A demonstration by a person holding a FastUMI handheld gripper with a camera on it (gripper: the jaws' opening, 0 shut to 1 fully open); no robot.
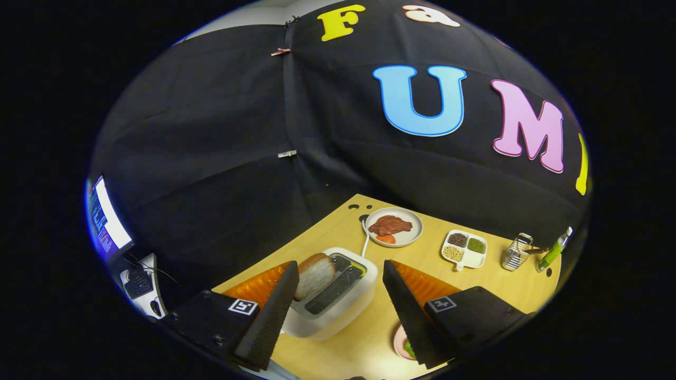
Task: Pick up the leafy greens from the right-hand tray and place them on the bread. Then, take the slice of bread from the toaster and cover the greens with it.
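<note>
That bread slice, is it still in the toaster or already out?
In. The bread slice stands in a slot of the white toaster, between the open gripper fingers, which do not touch it.

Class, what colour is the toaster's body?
White, best seen in the gripper view: toaster between the open gripper fingers.

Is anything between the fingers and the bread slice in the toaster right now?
Nothing visible. The gripper is open, and the bread slice stands in the white toaster just ahead, beside the left finger. The gap between them looks clear.
</note>
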